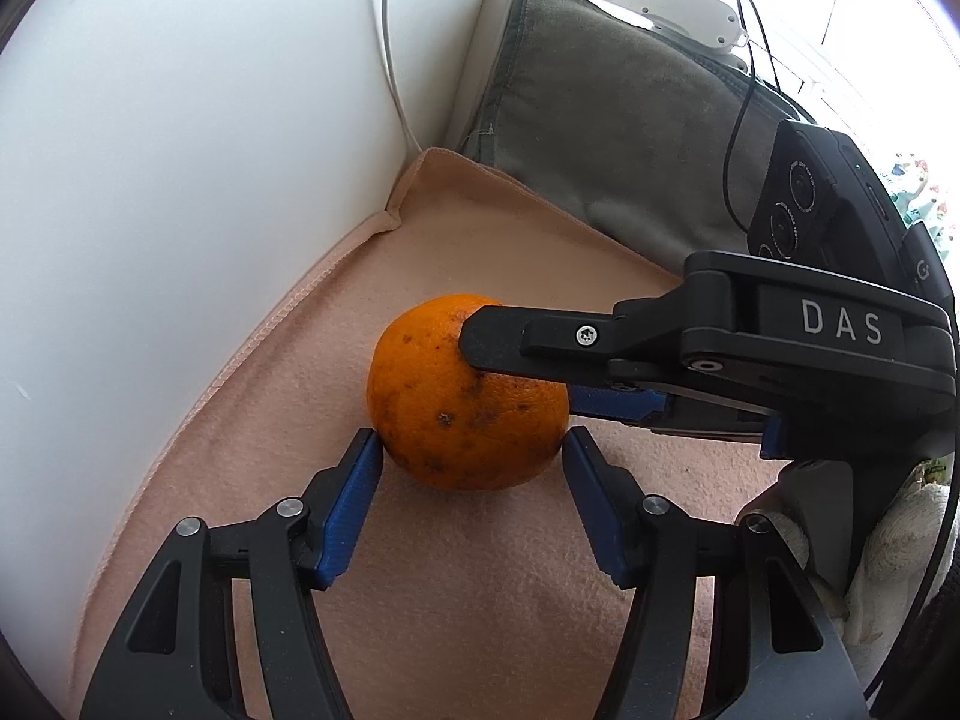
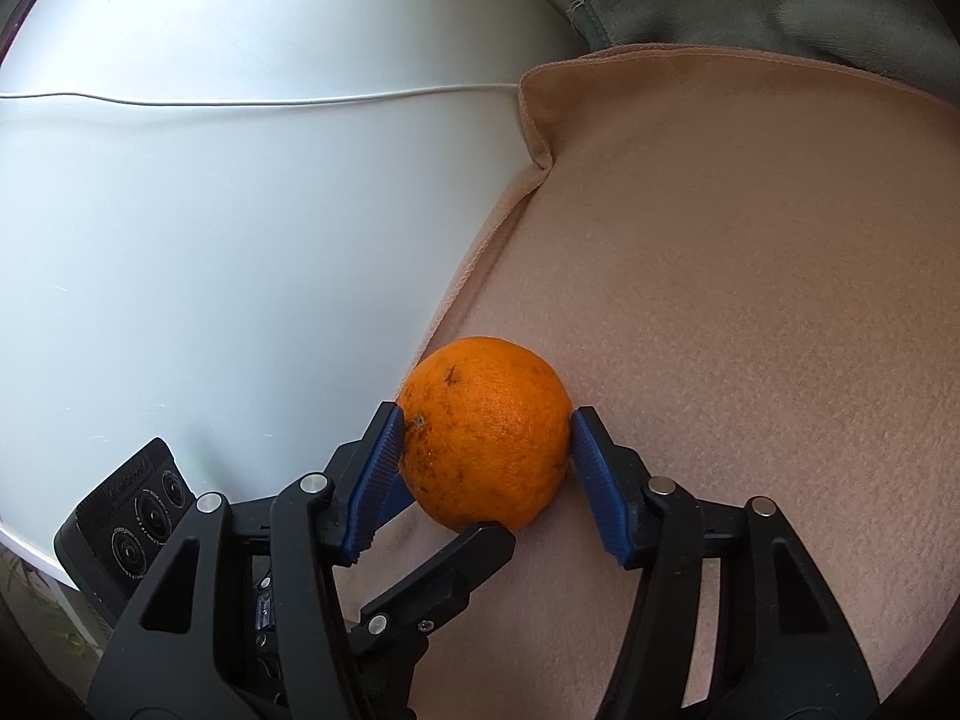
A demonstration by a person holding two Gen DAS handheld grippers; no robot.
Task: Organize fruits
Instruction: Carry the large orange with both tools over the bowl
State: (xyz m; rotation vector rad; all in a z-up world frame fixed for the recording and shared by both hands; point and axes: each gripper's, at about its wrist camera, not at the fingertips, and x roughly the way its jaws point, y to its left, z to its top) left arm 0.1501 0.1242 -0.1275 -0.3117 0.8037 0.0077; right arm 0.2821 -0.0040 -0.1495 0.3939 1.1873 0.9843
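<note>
One orange [image 1: 456,408] with dark specks sits low on a peach cloth [image 1: 480,600], close to the cloth's left hem. My left gripper [image 1: 468,438] has its blue pads against the orange's two sides. My right gripper [image 1: 522,372] comes in from the right, turned so that one black finger lies over the top of the fruit and the other is behind its right side. In the right wrist view the orange [image 2: 486,432] sits between the right gripper's [image 2: 485,420] blue pads, both touching it. One of the left gripper's fingers [image 2: 456,564] reaches under the fruit.
A white panel [image 1: 180,180] with a thin white cable [image 1: 390,60] stands along the cloth's left edge. A grey-green cushion [image 1: 600,120] lies behind the cloth, with a white device [image 1: 666,0] and black wires on it. The cloth [image 2: 750,300] stretches bare to the right.
</note>
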